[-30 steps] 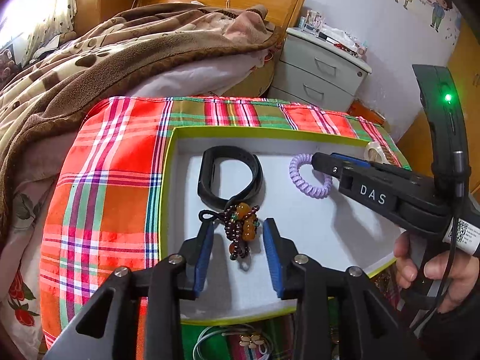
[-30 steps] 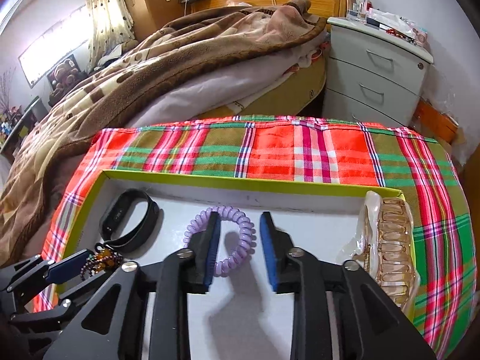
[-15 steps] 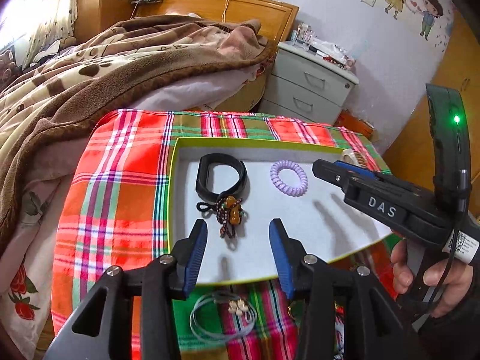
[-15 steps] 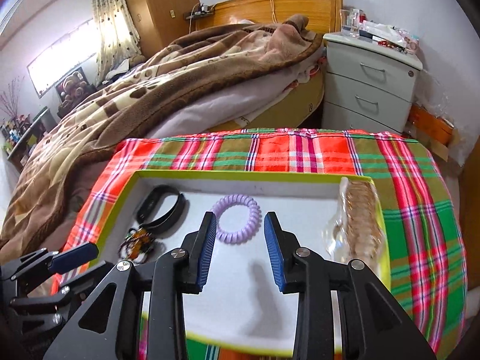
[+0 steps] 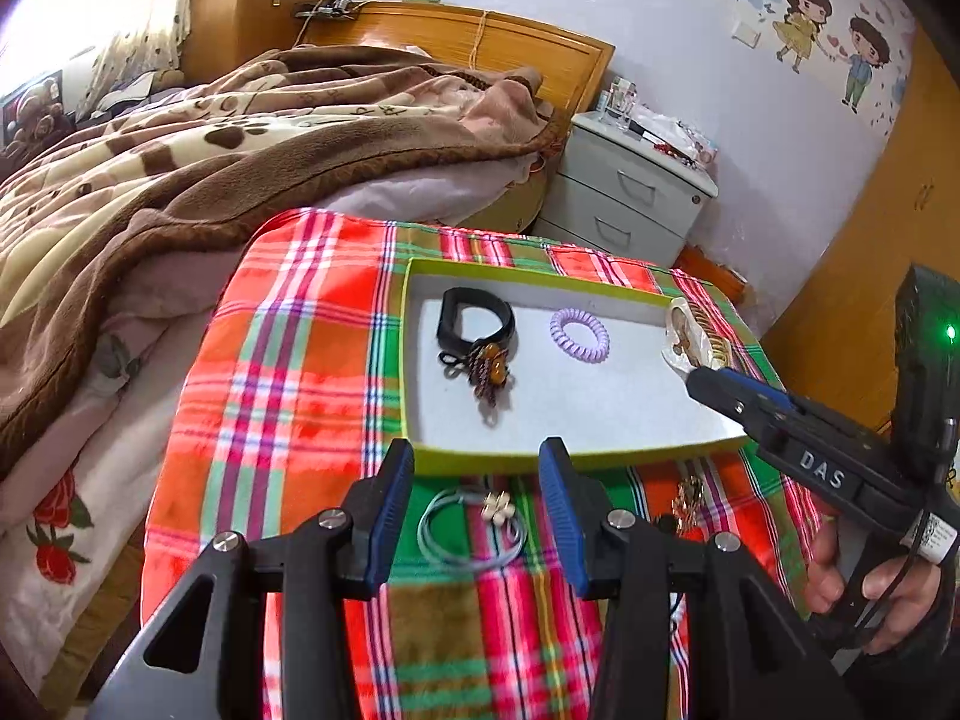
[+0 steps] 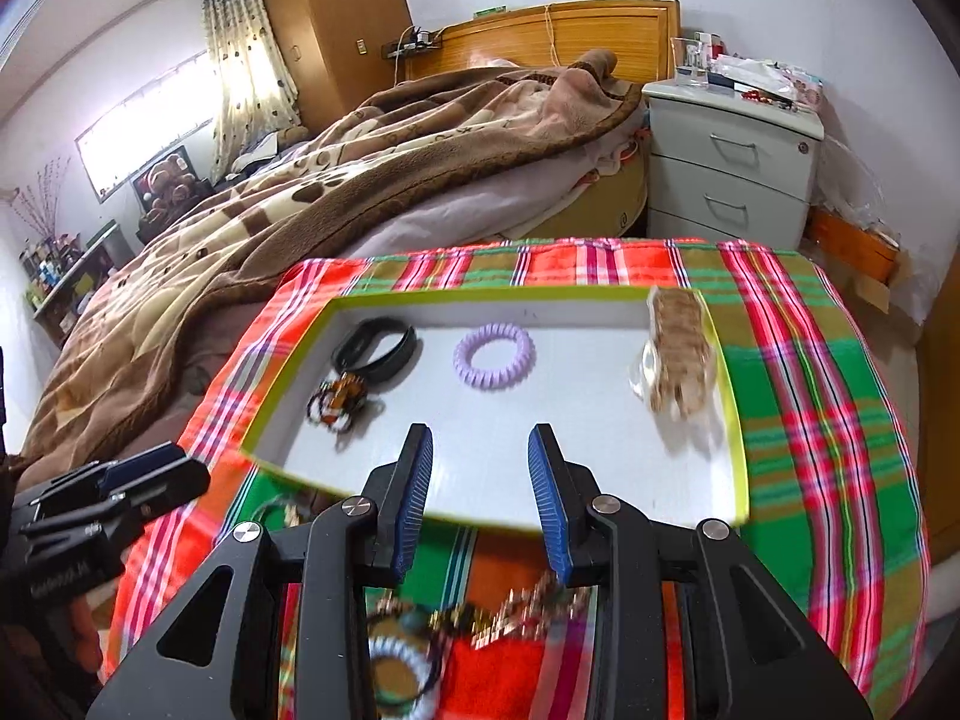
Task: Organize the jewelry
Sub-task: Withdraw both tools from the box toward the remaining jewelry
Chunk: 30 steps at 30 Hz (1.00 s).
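Note:
A green-rimmed white tray (image 5: 420, 276) (image 6: 741, 480) lies on a plaid cloth. In it are a black band (image 5: 474, 315) (image 6: 378, 348), a brown beaded bracelet (image 5: 489, 369) (image 6: 339, 399), a purple coil hair tie (image 5: 579, 336) (image 6: 493, 355) and a gold watch in clear wrap (image 5: 690, 339) (image 6: 678, 354). A thin grey hoop with a small charm (image 5: 474, 519) lies on the cloth in front of the tray, between the fingers of my open, empty left gripper (image 5: 477, 507). My right gripper (image 6: 480, 495) (image 5: 720, 387) is open and empty over the tray's near edge.
More loose jewelry (image 6: 480, 618) lies blurred on the cloth below the right gripper. A bed with a brown blanket (image 5: 180, 150) is to the left and behind. A grey nightstand (image 5: 630, 192) stands at the back right.
Both grippers have pulled back from the tray toward its near edge. The beaded bracelet and the purple hair tie stay in the tray. The grey hoop has come into the left wrist view.

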Each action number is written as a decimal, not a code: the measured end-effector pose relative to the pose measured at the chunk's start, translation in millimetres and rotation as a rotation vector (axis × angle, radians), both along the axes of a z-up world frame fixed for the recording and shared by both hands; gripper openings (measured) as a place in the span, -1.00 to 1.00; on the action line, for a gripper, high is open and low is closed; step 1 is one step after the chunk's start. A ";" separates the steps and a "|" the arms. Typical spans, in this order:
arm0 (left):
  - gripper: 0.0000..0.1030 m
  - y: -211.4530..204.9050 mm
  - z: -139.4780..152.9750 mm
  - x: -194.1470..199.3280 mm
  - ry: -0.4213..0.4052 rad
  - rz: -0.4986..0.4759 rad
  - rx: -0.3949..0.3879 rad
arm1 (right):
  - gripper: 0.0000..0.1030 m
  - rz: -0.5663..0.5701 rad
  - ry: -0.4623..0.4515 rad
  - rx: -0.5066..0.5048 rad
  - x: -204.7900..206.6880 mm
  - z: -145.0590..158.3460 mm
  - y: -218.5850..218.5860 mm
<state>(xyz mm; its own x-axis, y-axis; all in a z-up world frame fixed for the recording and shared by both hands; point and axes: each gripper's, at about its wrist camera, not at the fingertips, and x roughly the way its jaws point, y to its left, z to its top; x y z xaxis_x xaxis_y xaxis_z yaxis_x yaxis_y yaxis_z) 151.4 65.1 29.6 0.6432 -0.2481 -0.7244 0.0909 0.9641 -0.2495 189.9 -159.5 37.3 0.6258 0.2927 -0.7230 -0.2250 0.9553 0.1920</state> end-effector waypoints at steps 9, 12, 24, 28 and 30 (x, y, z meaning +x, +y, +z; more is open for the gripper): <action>-0.12 15.3 -12.2 -35.3 0.000 -0.002 -0.044 | -0.33 0.039 0.032 0.013 -43.6 -20.3 -5.0; -0.12 17.9 -17.4 -41.6 0.008 -0.005 -0.056 | -0.33 0.050 0.040 0.021 -52.7 -27.4 -5.1; -0.08 27.0 -41.4 -51.3 0.067 -0.012 -0.103 | -0.33 0.199 0.035 -0.032 -48.7 -44.3 27.4; -0.08 28.6 -43.1 -51.4 0.071 -0.013 -0.114 | -0.33 0.212 0.026 -0.077 -44.4 -44.7 33.8; -0.08 28.3 -43.4 -51.7 0.071 -0.017 -0.115 | -0.33 0.222 0.031 -0.083 -40.8 -44.0 35.4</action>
<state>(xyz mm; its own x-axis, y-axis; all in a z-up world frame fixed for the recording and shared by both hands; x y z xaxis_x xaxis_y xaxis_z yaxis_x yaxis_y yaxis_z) 99.7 93.4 -13.8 0.5866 -0.3425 -0.7339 0.0850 0.9272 -0.3648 149.1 -124.2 -6.7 0.5301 0.3593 -0.7680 -0.4265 0.8958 0.1248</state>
